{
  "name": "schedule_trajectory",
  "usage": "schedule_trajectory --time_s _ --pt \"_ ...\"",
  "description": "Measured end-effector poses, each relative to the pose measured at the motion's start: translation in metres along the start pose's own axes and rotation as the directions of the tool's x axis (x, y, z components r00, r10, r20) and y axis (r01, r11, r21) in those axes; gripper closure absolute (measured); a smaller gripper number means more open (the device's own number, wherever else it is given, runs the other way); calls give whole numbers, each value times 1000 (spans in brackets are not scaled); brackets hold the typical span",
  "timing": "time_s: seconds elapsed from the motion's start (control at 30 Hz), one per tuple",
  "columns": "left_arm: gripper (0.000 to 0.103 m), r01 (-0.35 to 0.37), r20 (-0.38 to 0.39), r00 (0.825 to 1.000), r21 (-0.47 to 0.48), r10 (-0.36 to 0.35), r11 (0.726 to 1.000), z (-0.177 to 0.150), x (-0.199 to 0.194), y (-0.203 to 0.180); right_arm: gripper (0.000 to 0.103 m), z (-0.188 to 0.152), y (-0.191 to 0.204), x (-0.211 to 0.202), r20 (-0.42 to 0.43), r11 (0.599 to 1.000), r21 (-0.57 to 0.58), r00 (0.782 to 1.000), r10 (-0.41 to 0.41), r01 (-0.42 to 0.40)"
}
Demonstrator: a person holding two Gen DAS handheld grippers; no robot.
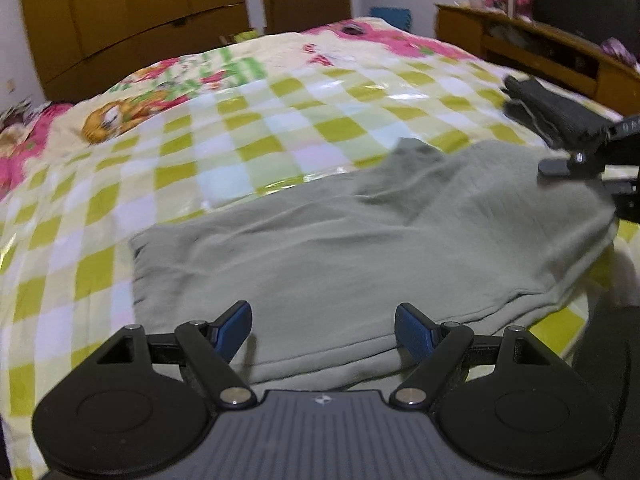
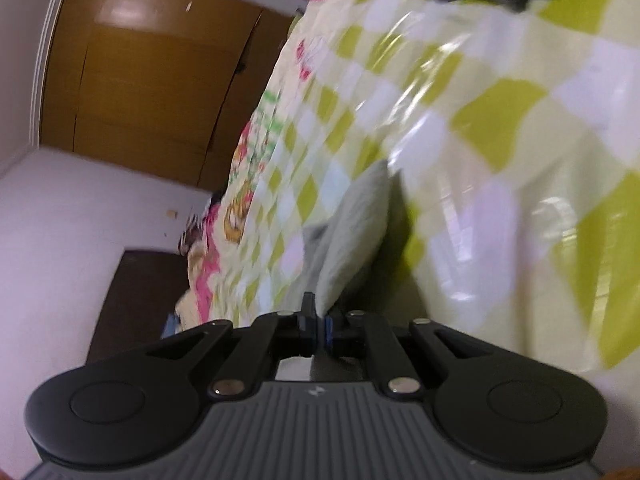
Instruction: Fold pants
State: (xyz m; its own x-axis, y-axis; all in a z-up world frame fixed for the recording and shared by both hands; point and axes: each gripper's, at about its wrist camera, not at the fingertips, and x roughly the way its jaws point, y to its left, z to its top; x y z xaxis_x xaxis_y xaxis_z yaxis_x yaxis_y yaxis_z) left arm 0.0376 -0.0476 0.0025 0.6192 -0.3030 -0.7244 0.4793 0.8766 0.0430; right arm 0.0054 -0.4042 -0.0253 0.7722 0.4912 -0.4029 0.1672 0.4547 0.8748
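Pants [image 1: 360, 248] lie spread on the near part of the bed [image 1: 224, 128]. The left claw [image 1: 323, 330] hovers released over their near edge; the right claw [image 2: 318, 326] is clenched on their right edge.

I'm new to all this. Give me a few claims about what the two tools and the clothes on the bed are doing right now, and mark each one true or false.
1. The left tool is open, its blue-padded fingers spread above the grey-green pants. True.
2. The right tool is open and holds nothing. False: it is shut on a fold of the grey-green pants.
3. The pants lie on a green-and-white checked bedcover. True.
4. A dark folded garment lies on top of the pants. False: it lies beside them, on the bedcover further back.
5. The wardrobe behind the bed is white. False: it is brown wood.
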Motion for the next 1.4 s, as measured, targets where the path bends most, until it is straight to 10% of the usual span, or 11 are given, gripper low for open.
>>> schedule_trajectory --time_s 0.2,0.57,0.93,1.17,1.4 --pt "11 -1 61 998 -79 5 997 -22 -11 23 96 -10 41 10 -14 988 -93 992 -122 120" --pt "11 -18 95 995 -148 33 989 -46 -21 62 97 -47 167 92 -138 954 -299 988 -70 26" --pt "11 85 88 994 -354 -57 932 -61 -22 105 96 -138 210 206 -275 778 -620 900 -338 103" --pt "11 78 62 996 -331 -61 941 -64 -19 102 92 -177 232 218 -208 526 -847 864 -459 76" --pt "11 44 95 995 -326 -13 944 -73 -47 108 81 -178 229 219 -264 600 -799 874 -408 39"
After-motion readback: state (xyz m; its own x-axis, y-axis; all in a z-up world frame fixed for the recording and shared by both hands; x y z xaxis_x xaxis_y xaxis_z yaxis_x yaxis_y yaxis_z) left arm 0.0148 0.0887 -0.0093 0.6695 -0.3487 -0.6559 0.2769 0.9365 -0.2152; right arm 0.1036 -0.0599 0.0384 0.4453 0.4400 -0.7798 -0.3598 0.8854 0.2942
